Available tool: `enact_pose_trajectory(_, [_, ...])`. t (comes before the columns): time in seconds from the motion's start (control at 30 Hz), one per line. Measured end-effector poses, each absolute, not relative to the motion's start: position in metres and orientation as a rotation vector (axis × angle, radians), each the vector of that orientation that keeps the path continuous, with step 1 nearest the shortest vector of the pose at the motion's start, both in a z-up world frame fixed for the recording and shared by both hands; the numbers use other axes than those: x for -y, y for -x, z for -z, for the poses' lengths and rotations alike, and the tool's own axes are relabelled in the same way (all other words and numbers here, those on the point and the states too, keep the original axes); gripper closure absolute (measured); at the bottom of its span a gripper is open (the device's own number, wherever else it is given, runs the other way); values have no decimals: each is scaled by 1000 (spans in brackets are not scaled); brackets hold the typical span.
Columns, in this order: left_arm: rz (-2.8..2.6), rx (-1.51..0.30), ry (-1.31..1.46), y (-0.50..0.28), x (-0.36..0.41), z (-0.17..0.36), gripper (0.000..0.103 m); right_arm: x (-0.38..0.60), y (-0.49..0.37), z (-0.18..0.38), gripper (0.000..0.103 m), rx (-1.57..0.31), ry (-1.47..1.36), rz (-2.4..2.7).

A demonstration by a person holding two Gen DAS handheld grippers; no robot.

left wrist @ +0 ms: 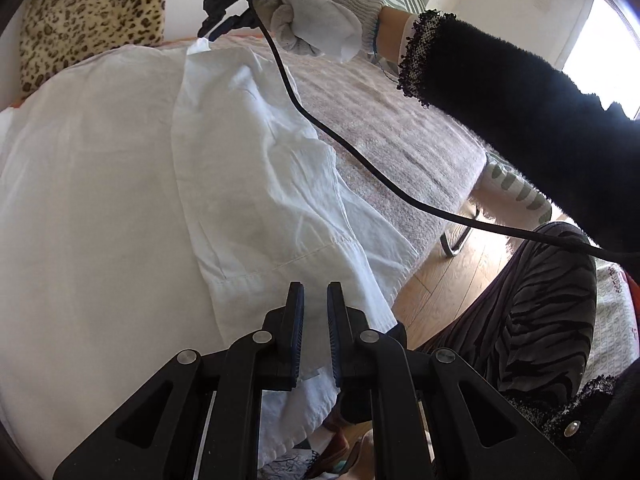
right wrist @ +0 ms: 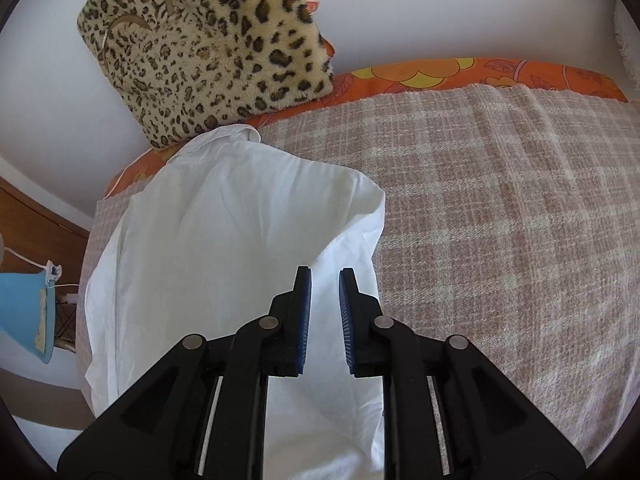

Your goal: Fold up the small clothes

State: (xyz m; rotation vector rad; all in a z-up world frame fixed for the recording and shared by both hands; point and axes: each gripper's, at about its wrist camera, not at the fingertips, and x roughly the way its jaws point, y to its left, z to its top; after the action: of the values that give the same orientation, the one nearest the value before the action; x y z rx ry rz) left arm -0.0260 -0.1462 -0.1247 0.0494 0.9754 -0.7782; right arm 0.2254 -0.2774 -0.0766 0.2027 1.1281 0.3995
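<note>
A white garment [left wrist: 256, 168] lies spread on the bed's checked blanket [right wrist: 500, 200], beside a leopard-print cushion [right wrist: 208, 52]. The left claw [left wrist: 315, 292], jaws narrow, pinches its near hem. The right claw [right wrist: 325, 276] hovers over its far edge, slightly parted, holding nothing.

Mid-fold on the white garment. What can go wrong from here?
1. The black cable drapes across the white cotton garment; moving the right gripper may drag it over the fold.
2. The garment's hem hangs past the edge of the pink checked blanket, at the left gripper; released, it may slide toward the wooden floor.
</note>
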Motion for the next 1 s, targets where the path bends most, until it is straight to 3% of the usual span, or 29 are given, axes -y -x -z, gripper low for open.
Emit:
enact_pose_trajectory(0.07, [791, -938, -57, 36, 148, 119, 86, 296, -206, 68, 59, -1102, -227, -398])
enact_pose_trajectory(0.13, [807, -913, -61, 47, 155, 115, 60, 311, -188, 63, 54, -1082, -245, -407])
enact_pose_trajectory(0.2, [814, -898, -68, 55, 164, 115, 50, 324, -175, 63, 49, -1073, -260, -416])
enact_pose_trajectory(0.27, [814, -889, -96, 61, 173, 115, 50, 336, -165, 67, 38, -1058, -278, -404])
enact_pose_trajectory(0.33, [798, -862, -152, 66, 185, 117, 49, 347, -160, 74, 34, -1059, -319, -395])
enact_pose_trajectory(0.73, [710, -809, -386, 62, 232, 137, 46, 362, -161, 120, 34, -1135, -376, -372])
enact_pose_trajectory(0.8, [711, -796, -379, 60, 229, 138, 48, 360, -162, 125, 34, -1142, -365, -366])
enact_pose_trajectory(0.9, [696, -783, -332, 56, 218, 136, 74, 363, -164, 128, 34, -1138, -370, -343])
enact_pose_trajectory(0.93, [686, -789, -304, 52, 213, 135, 90, 365, -164, 130, 34, -1140, -383, -347])
enact_pose_trajectory(1.0, [697, -816, -218, 44, 201, 133, 97, 368, -164, 131, 34, -1138, -404, -353])
